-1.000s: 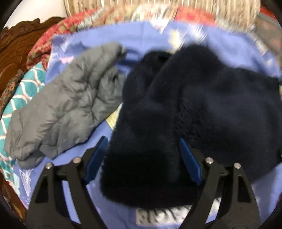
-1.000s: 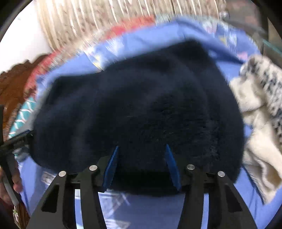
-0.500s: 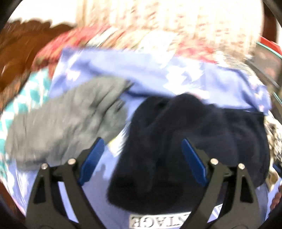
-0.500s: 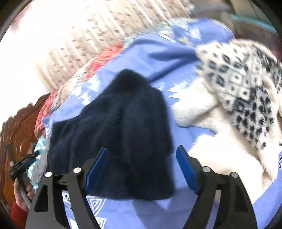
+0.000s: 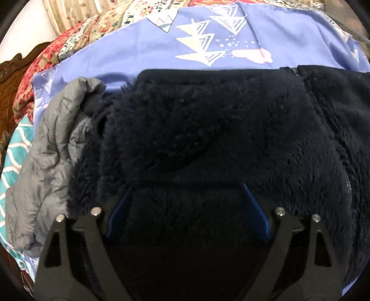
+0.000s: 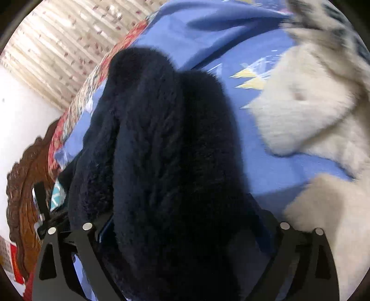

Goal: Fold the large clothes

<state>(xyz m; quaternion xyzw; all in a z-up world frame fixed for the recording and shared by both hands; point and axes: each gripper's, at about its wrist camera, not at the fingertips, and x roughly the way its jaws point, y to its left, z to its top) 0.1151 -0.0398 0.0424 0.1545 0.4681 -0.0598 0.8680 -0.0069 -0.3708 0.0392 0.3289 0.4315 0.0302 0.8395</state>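
A dark navy fleece jacket [image 5: 208,129] lies bunched on a blue patterned bedsheet [image 5: 143,44]. It also fills the middle of the right wrist view [image 6: 161,150]. My left gripper [image 5: 187,199] is open, its blue pads spread wide with the fleece bulging between them. My right gripper [image 6: 185,231] is open too, its fingers wide apart and pushed down into the fleece, which hides the pads. The left gripper shows small at the far left of the right wrist view [image 6: 41,208].
A grey quilted jacket [image 5: 50,157] lies left of the fleece. A cream fleece garment [image 6: 319,129] with a black-and-white patterned part [image 6: 333,20] lies on the right. A carved wooden headboard [image 6: 23,185] and a floral quilt [image 5: 76,37] border the bed.
Both grippers dropped down close onto the navy fleece, which now bulges between their open fingers. The right gripper, partly closed a second ago, has opened wide.
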